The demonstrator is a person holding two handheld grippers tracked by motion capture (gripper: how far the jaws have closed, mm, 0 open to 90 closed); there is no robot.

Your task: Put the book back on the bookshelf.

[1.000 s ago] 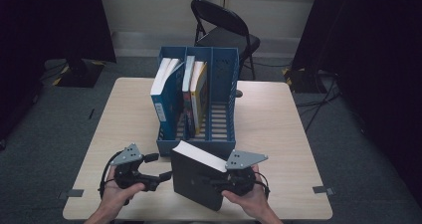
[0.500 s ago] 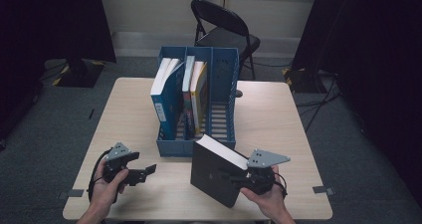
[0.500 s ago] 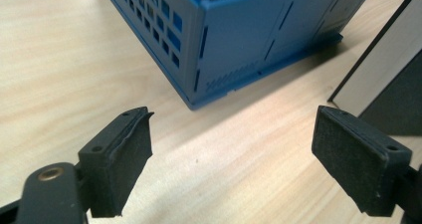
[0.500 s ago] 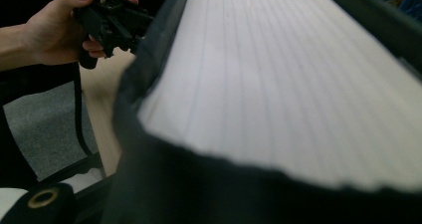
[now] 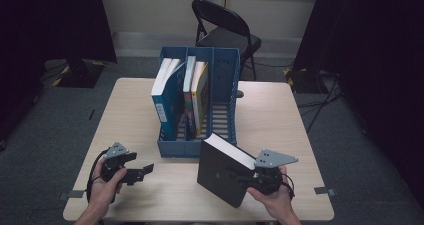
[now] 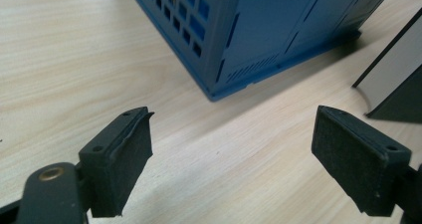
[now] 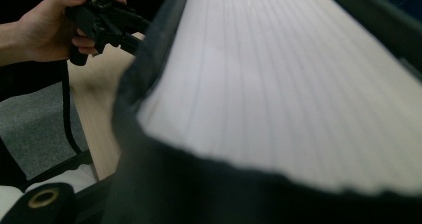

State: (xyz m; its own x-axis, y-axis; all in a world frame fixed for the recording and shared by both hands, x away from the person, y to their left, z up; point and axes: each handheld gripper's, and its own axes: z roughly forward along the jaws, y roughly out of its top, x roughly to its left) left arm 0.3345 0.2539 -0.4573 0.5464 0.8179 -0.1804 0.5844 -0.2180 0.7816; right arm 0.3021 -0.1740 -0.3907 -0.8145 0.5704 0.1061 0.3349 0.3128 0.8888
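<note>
Meanwhile, right tool [image 5: 248,177] clamps black book [image 5: 220,172] (left tool [image 5: 142,171] agape).

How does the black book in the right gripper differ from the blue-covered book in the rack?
The black book is held tilted in front of the rack by the right gripper, cover dark; the blue-covered book stands in the rack's left compartment, leaning slightly, untouched. The black book looks thicker. Both show white page edges on top.

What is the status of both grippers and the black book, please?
Left gripper open, empty, low over table. Right gripper shut on black book, tilted, in front of blue file rack. Rightmost slot free.
</note>
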